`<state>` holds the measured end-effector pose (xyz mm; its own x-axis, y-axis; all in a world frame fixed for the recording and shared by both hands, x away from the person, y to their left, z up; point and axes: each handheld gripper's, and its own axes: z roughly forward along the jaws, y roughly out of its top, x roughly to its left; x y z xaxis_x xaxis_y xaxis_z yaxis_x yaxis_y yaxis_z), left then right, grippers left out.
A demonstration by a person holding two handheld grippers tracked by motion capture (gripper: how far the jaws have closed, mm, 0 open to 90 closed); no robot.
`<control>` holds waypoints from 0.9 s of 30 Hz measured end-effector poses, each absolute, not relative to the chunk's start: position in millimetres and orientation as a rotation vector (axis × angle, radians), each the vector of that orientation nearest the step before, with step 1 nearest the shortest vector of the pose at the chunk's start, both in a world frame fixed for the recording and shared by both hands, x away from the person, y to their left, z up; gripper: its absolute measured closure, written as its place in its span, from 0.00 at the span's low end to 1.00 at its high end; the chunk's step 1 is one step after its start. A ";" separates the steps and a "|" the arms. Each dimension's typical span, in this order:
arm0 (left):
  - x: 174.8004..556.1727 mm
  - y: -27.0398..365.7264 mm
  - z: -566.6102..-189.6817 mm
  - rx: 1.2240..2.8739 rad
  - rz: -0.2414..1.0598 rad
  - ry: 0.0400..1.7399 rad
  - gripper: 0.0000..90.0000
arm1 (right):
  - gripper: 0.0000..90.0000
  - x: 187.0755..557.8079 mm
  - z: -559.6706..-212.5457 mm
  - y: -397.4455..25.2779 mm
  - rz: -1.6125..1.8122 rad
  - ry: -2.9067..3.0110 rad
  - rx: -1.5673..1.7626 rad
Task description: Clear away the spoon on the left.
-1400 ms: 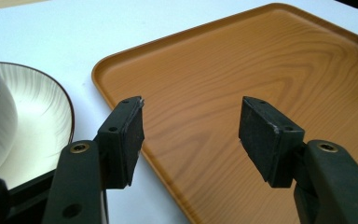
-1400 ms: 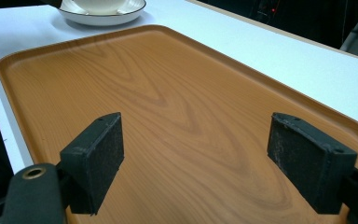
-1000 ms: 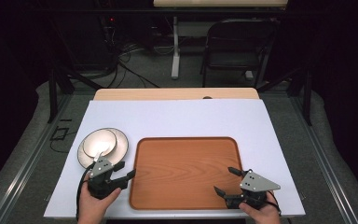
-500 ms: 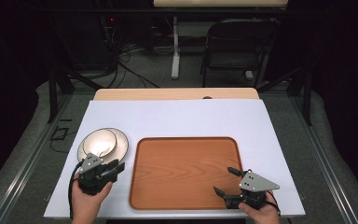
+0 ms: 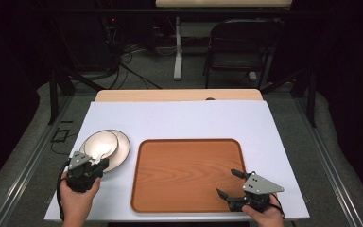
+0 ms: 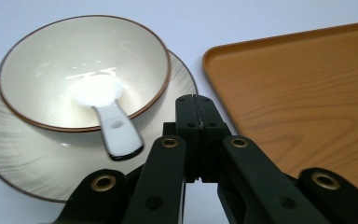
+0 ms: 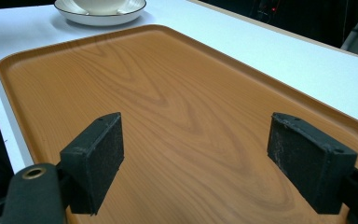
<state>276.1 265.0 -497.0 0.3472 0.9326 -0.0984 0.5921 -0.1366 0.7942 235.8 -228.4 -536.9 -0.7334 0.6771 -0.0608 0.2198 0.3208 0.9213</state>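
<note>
A cream bowl (image 5: 99, 144) (image 6: 84, 70) with a brown rim sits on a wider plate (image 5: 122, 152) (image 6: 23, 154) at the table's left. A white spoon (image 6: 114, 130) lies in the bowl, its handle over the near rim. My left gripper (image 5: 103, 163) (image 6: 194, 100) is shut with nothing in it, its tips just short of the plate's near edge. A wooden tray (image 5: 189, 172) (image 6: 307, 93) (image 7: 168, 84) lies bare in the middle. My right gripper (image 5: 228, 183) (image 7: 196, 135) stands open over the tray's near right corner, with nothing between its pads.
A white sheet covers the table (image 5: 179, 118), with a wooden strip along its far edge. Beyond the table stand a folding chair (image 5: 241, 42), a table leg and floor cables. The plate (image 7: 100, 18) shows at the top of the right gripper view.
My left gripper has moved left, away from the tray's corner and up to the plate, and its jaws have come together. The right gripper has stayed put.
</note>
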 end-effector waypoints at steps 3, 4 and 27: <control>276.0 269.2 -496.8 1.830 0.565 1.360 1.00 | 0.20 235.8 -537.0 -228.3 1.399 2.153 0.793; 275.8 270.0 -496.7 1.830 0.571 1.369 1.00 | 0.20 235.8 -536.9 -228.4 1.398 2.153 0.791; 275.3 300.1 -497.8 1.792 0.647 1.453 1.00 | 0.20 235.4 -536.4 -228.6 1.394 2.150 0.790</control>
<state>275.3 300.1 -497.8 0.2356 0.9699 -0.0614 0.6037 -0.0965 0.7913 235.4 -228.6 -536.4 -0.7314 0.6788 -0.0660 0.2169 0.3232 0.9211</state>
